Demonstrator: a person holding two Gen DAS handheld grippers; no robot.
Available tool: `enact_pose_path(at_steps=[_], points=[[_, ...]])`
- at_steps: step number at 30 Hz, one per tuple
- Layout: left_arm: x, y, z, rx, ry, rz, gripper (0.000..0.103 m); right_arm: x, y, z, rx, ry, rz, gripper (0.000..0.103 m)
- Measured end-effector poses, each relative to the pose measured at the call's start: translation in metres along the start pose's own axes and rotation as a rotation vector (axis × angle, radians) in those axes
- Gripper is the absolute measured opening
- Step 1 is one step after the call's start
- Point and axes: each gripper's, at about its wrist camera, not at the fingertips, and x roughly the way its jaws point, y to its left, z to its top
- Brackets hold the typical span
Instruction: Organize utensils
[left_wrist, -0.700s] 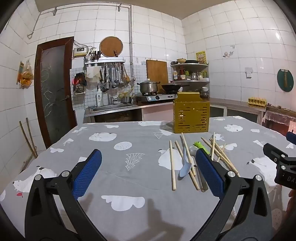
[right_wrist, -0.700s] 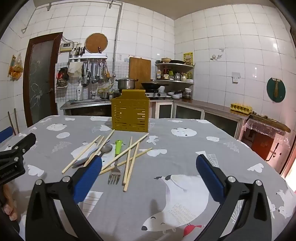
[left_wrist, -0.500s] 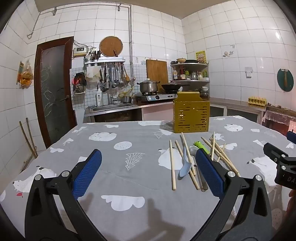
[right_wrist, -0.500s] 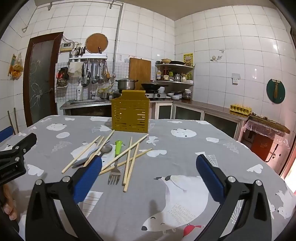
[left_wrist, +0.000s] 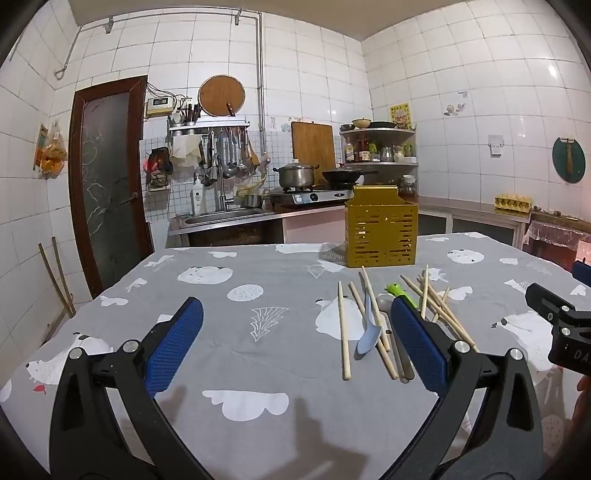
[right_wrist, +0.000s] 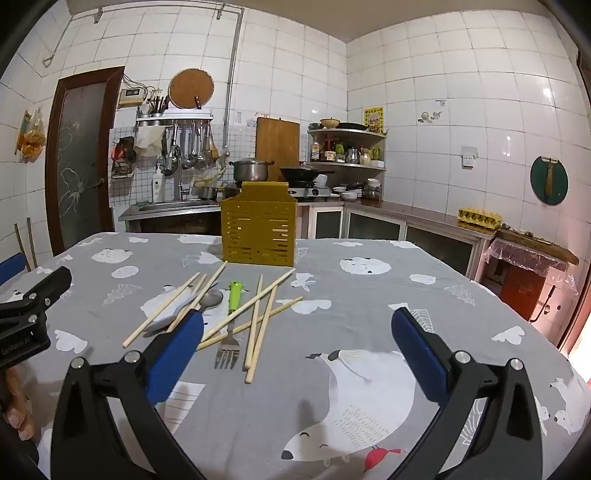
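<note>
A yellow slotted utensil holder (left_wrist: 381, 232) (right_wrist: 258, 232) stands at the far side of the table. In front of it lies a loose pile: several wooden chopsticks (left_wrist: 344, 330) (right_wrist: 260, 321), a pale blue spoon (left_wrist: 369, 330), a metal spoon (right_wrist: 212, 297) and a green-handled fork (right_wrist: 231, 325) (left_wrist: 400, 293). My left gripper (left_wrist: 295, 339) is open and empty, left of the pile. My right gripper (right_wrist: 297, 341) is open and empty, low over the table just right of the pile.
The table wears a grey cloth with white animal prints (left_wrist: 243, 291). Behind it are a sink (left_wrist: 221, 216), stove with pots (left_wrist: 299, 177), hanging tools and a corner shelf (right_wrist: 347, 147). A brown door (left_wrist: 107, 177) is at the left.
</note>
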Motion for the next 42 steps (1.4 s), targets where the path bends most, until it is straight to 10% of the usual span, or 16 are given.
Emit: enact_pose_path(at_steps=[42], points=[[-0.004, -0.0019, 0.0005, 0.004, -0.01, 0.001, 0.098, -0.0048, -0.0035, -0.0002, 0.006, -0.012, -0.004, 0.099]])
